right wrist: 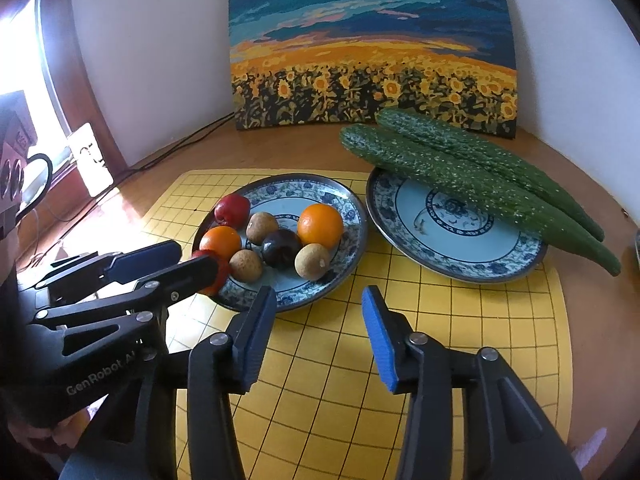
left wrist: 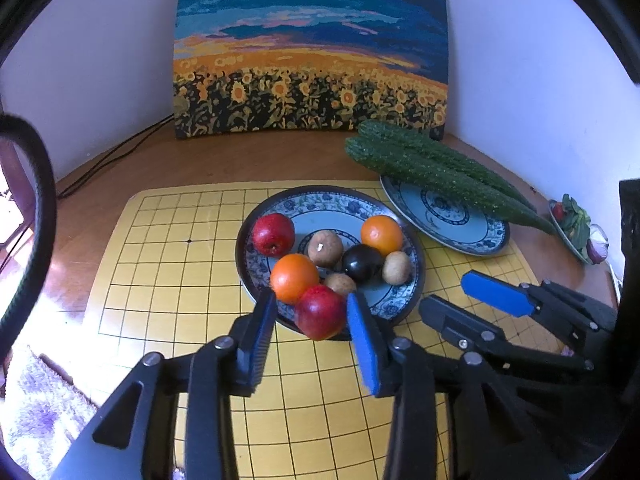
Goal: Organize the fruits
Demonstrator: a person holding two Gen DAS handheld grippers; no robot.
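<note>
While the left tool (left wrist: 310,316) straddles a red apple (left wrist: 320,312) at the fruit plate's (left wrist: 320,200) six o'clock rim, its fingers stand spread, not pinching. At three o'clock, the right tool (right wrist: 318,304) hangs spread over the yellow mat (right wrist: 460,340).

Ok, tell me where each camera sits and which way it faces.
Left wrist: rides on the left gripper, facing the blue patterned fruit plate; its jaws bracket the near red apple; the right gripper shows at right.
Right wrist: rides on the right gripper, open over the yellow grid mat, facing both plates; the left gripper shows at left.
Shared: fruit plate, two green cucumbers, sunflower painting.
</note>
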